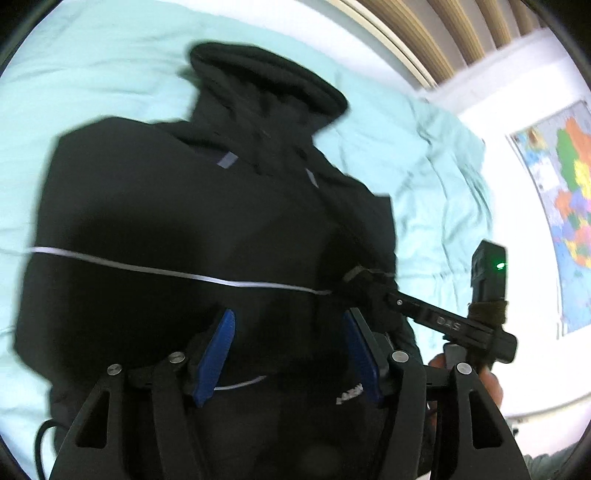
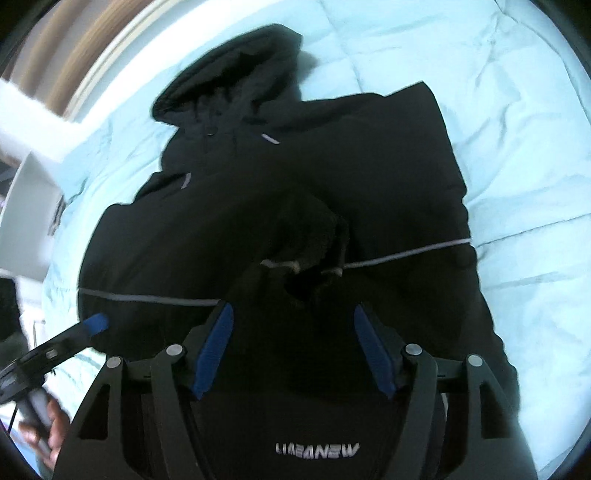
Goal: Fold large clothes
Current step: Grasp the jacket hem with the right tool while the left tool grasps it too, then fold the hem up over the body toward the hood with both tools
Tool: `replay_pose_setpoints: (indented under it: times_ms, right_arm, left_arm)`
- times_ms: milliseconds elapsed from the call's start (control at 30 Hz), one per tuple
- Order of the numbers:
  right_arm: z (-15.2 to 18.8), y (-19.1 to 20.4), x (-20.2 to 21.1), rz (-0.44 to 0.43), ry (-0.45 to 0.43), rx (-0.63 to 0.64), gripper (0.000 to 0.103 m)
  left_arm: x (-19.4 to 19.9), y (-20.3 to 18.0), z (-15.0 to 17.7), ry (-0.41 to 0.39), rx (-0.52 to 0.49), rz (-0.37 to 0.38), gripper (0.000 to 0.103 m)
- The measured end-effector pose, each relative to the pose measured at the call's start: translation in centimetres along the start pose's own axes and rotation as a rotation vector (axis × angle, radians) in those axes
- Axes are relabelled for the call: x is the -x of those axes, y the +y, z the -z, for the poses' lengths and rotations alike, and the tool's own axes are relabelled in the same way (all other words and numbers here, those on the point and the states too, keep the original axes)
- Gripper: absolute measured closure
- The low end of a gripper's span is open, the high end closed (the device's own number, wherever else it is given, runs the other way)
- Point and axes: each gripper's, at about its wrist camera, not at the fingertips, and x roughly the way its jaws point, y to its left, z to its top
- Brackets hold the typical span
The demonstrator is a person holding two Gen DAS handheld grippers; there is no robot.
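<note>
A black hooded jacket (image 1: 177, 206) lies flat on a pale mint quilt (image 1: 92, 74), with its hood (image 1: 266, 81) at the far end. A thin grey stripe (image 1: 166, 271) crosses its body. In the right wrist view the jacket (image 2: 369, 177) has its sleeves folded inward, and the cuffs (image 2: 317, 258) meet near the middle. My left gripper (image 1: 291, 328) hovers over the lower body of the jacket, open, with nothing clamped between its blue pads. My right gripper (image 2: 293, 325) is open too, just short of the cuffs. White lettering (image 2: 317, 449) shows on the hem below it.
The quilt (image 2: 498, 110) spreads beyond the jacket on all sides. A slatted wooden headboard (image 1: 424, 33) and a white wall with a coloured map (image 1: 565, 206) lie to the right. White furniture (image 2: 26, 206) stands at the bed's left edge. A hand (image 2: 55, 424) grips the left tool.
</note>
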Motion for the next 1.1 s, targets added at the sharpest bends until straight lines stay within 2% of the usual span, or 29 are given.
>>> replay_pose_setpoints:
  times_ms: [133,167,200,233,300,367,467,533,667,733,800,867,967,1033,1100]
  right_arm:
    - [-1.3,-0.1,-1.9,-0.073,0.030,-0.064,0.032]
    - [-1.6,0.1,-2.5,-0.060,0.043,-0.062,0.039]
    - [-1.8,0.4,-2.7,-0.045,0.049,-0.049,0.061]
    - [-1.9,1.0,-2.6,-0.038,0.037,-0.021,0.062]
    - [-2.0,2.1,-0.6,-0.029,-0.044,0.040,0.069]
    - [-2.2,2.6,1.7,0.012,-0.110,0.083,0.070]
    - [-2.5,1.9,6.0,0.072,-0.227,0.107,0.071]
    - [-3.1,0.4,7.1,0.092,-0.247,0.105,0.071]
    - [-4.2,-1.9,3.4,0.131,-0.178,0.123,0.071]
    - [-4.7,-3.3,0.1,0.162,-0.138,0.116,0.070]
    - [-4.7,-5.3,-2.6,0.141,-0.090,0.065,0.069]
    - [-4.1,-6.4,-4.0,0.107,-0.088,0.042,0.069]
    - [-4.2,-6.4,-3.7,0.093,-0.083,0.037,0.068]
    - [-4.4,-6.3,-2.7,0.086,-0.064,0.038,0.063]
    - [-4.4,-6.0,-1.0,0.089,-0.063,0.035,0.050]
  left_arm:
    - [2.0,2.1,-0.3,-0.045,0.048,-0.041,0.040]
    - [2.3,2.5,-0.6,-0.052,0.055,-0.052,0.040]
    - [2.7,2.9,-0.7,-0.066,0.061,-0.071,0.040]
    - [3.1,3.2,-0.9,-0.083,0.065,-0.092,0.040]
    - [3.6,3.8,-1.5,-0.115,0.068,-0.130,0.040]
    - [4.1,4.1,-2.3,-0.145,0.070,-0.181,0.040]
    - [4.3,4.4,-3.6,-0.172,0.057,-0.208,0.040]
    - [2.8,4.9,-4.3,-0.141,0.037,-0.239,0.040]
    - [-2.8,8.0,-4.9,-0.035,0.043,-0.292,0.040]
    - [-4.5,8.6,-4.8,-0.028,0.035,-0.304,0.040]
    - [-5.5,9.0,-5.0,-0.021,0.027,-0.321,0.039]
    - [-6.1,8.9,-5.2,-0.011,0.006,-0.338,0.038]
    - [-5.8,8.2,-5.2,-0.002,-0.038,-0.372,0.038]
    - [-5.1,7.6,-5.0,-0.008,-0.059,-0.380,0.038]
    - [-4.1,6.9,-5.0,-0.021,-0.072,-0.378,0.037]
